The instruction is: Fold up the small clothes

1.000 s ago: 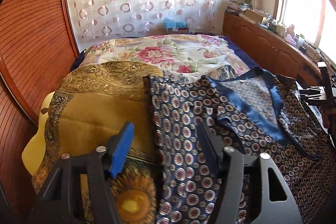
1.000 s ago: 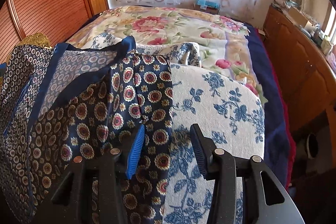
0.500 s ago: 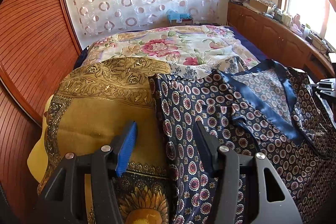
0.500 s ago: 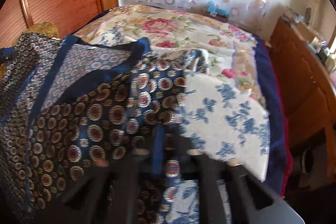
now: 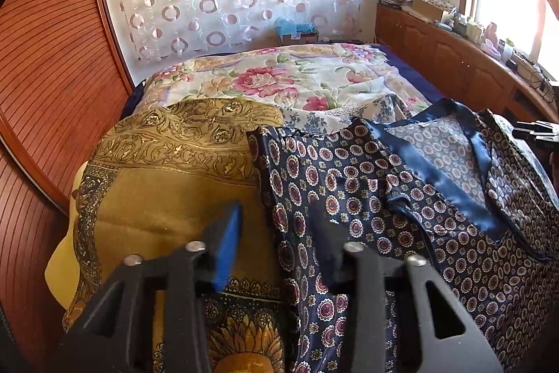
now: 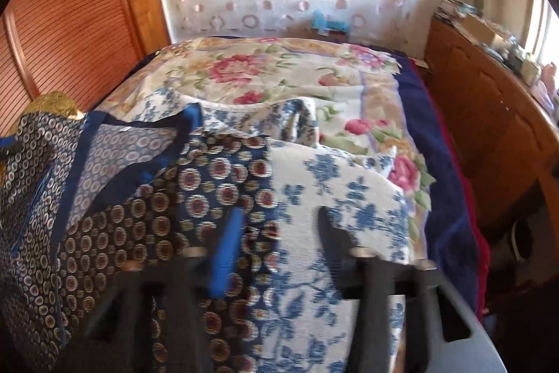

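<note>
A navy garment with red-and-gold medallions and a satin collar (image 5: 401, 198) lies spread on the bed; it also shows in the right wrist view (image 6: 146, 215). My left gripper (image 5: 276, 240) is open over the garment's left edge, its jaws astride the border with a gold cloth. My right gripper (image 6: 279, 240) is open over the garment's right edge, where it meets a blue-flowered white cloth (image 6: 349, 198). The right view is blurred. Neither gripper holds fabric.
A gold patterned cloth with a sunflower (image 5: 167, 198) lies left of the garment. A rose-print bedspread (image 5: 279, 79) covers the bed behind. A slatted wooden wardrobe (image 5: 45, 76) stands on the left, a wooden cabinet (image 5: 454, 58) with clutter on the right.
The right gripper closed half a second ago and has opened again, its view now shifted. The left gripper has drawn back slightly and stays open.
</note>
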`<state>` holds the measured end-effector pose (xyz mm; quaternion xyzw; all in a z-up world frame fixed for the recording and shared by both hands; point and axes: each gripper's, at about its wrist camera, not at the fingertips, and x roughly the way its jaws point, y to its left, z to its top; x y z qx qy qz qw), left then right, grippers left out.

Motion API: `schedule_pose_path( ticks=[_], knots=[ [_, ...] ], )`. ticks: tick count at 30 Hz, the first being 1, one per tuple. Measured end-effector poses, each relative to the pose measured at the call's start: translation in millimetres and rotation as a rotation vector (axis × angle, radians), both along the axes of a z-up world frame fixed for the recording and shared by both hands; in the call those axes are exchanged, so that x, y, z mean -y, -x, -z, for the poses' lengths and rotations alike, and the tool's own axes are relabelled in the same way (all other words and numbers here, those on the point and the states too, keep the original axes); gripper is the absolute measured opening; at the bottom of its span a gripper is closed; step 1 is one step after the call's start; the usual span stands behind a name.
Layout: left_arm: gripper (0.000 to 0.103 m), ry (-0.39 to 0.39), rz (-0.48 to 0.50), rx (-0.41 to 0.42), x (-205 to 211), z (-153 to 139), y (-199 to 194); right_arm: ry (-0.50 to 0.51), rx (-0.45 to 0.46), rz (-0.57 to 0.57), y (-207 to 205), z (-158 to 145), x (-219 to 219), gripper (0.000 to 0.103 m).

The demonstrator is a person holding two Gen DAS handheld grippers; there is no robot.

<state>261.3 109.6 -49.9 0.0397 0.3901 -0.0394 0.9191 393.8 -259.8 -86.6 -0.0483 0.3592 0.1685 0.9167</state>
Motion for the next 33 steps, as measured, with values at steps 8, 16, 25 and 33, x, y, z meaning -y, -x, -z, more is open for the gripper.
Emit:
schedule_pose_path(
  ticks=[8, 16, 25, 33],
  knots=[
    [0.006, 0.020, 0.045, 0.060, 4, -12, 9, 0.033, -0.081, -0.028, -21, 17, 3, 0.056],
    [0.003, 0.063, 0.124, 0.099, 25, -31, 29, 0.054, -0.068, -0.063, -21, 7, -9, 0.003],
    [0.002, 0.110, 0.174, 0.209, 41, -63, 87, 0.020, 0.137, -0.065, 53, -42, -6, 0.002],
    [0.002, 0.146, 0.164, 0.275, 29, -70, 165, -0.053, 0.221, -0.076, 162, -49, 18, 0.002]
  ],
)
